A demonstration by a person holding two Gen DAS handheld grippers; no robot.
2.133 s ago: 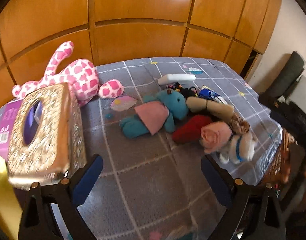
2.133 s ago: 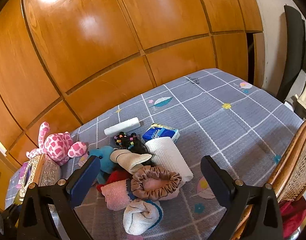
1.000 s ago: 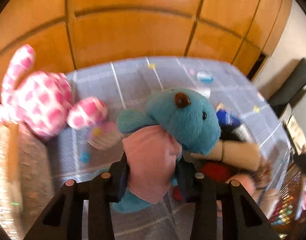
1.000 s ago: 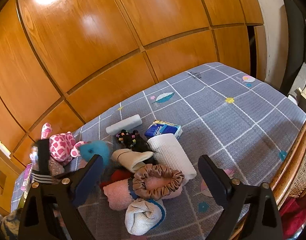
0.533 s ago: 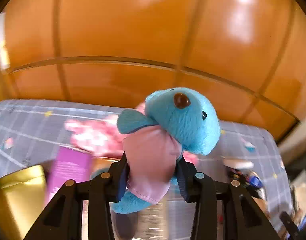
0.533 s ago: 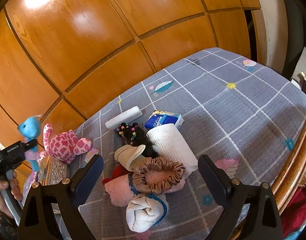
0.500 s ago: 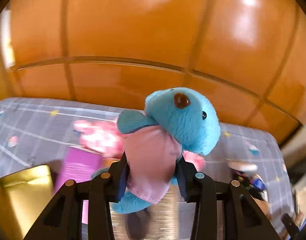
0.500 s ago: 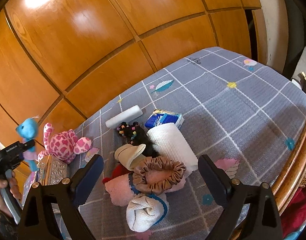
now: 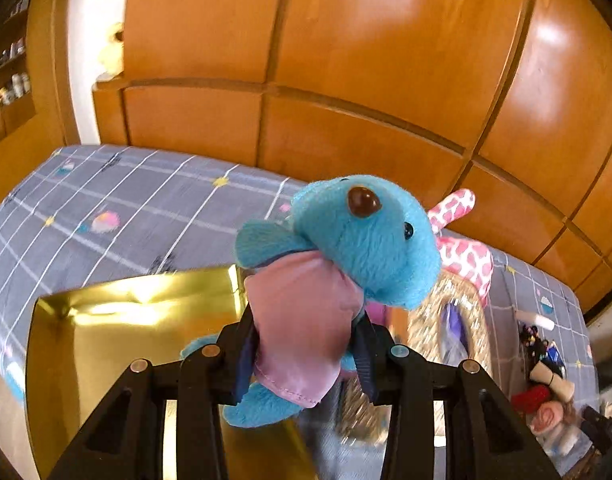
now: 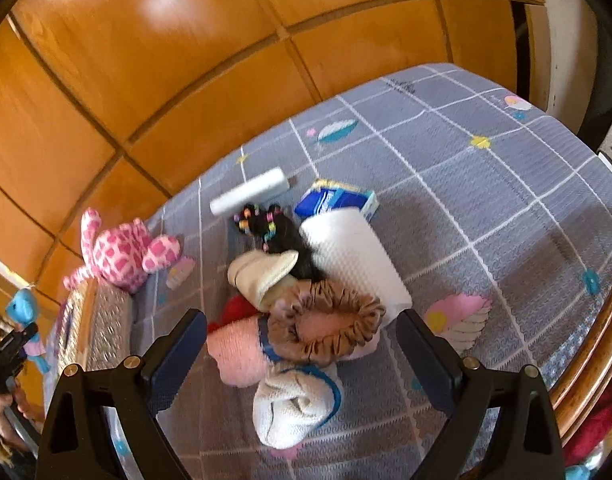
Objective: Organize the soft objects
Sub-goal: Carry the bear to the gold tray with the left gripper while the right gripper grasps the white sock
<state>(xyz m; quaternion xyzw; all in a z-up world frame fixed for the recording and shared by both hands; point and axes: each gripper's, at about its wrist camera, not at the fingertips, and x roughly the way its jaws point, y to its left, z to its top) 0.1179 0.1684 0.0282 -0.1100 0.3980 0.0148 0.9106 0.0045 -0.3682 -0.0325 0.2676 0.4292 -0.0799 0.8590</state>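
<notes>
Lifted off the grey checked bedspread (image 9: 118, 204) since the earlier frames, the blue plush toy (image 9: 346, 248) now rides in the left gripper (image 9: 306, 356), which has swung away from the pile of soft things and hangs over a shiny gold box (image 9: 118, 332). Both pads are clamped on the toy's pink-shirted body, with its head sticking out above the fingers and its feet hanging below. Just behind it, to the right in the left wrist view, stand a glittery tissue box (image 9: 454, 332) and the pink spotted plush (image 9: 466, 256), which leans against the wooden panel wall (image 9: 386, 60).

From the right wrist view, the same blue toy (image 10: 24, 312) shows small at the far left edge, held above the bed beside the tissue box (image 10: 94, 328). The right gripper (image 10: 302, 356) has its jaws wide apart with nothing between them, hovering over the pile: a brown scrunchie (image 10: 326, 328) on a pink rolled towel (image 10: 238, 352), a white rolled cloth with blue trim (image 10: 294, 404), a large white towel roll (image 10: 354, 260), a beige roll (image 10: 262, 276), a red item (image 10: 234, 308) mostly hidden, a black bundle with coloured hair bands (image 10: 266, 224), a blue tissue pack (image 10: 338, 200) and a slim white roll (image 10: 248, 192). A wicker chair edge (image 10: 594, 340) borders the bed at right.
</notes>
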